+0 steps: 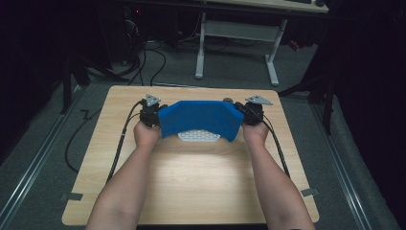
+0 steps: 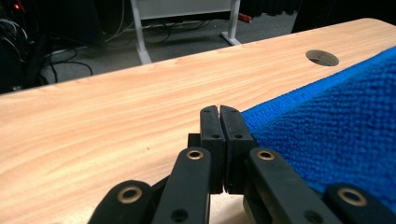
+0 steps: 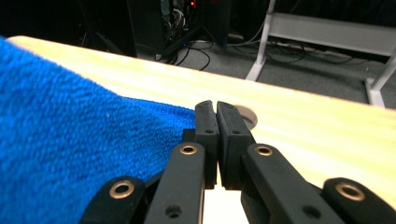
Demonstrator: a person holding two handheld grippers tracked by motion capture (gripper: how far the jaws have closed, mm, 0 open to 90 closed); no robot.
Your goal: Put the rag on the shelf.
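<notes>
Above the wooden surface point(image 1: 191, 172), in the high view, a blue towel point(image 1: 198, 119) is stretched between the two hands and held up off the wood, its lower edge hanging in front of a white perforated object point(image 1: 198, 136) that lies on the surface beneath it. The left gripper point(image 1: 152, 114) is at the towel's left end and the right gripper point(image 1: 252, 112) at its right end, each topped by a grey three-cornered plate and trailing a black cable back along the forearm. Beyond the surface, a white-legged desk point(image 1: 239, 33) stands on grey floor among loose cables. From the left gripper view, the left gripper point(image 2: 219, 112) has its jaws pressed together with no gap, and the blue towel point(image 2: 336, 121) runs right up against their side and down behind them, so the edge looks pinched there; a round hole point(image 2: 322, 57) is cut in the surface farther off. From the right gripper view, the right gripper point(image 3: 215, 108) is likewise closed tight, with the blue towel point(image 3: 70, 140) meeting the side of the jaws, and a round hole point(image 3: 247, 116) lies just behind them.
</notes>
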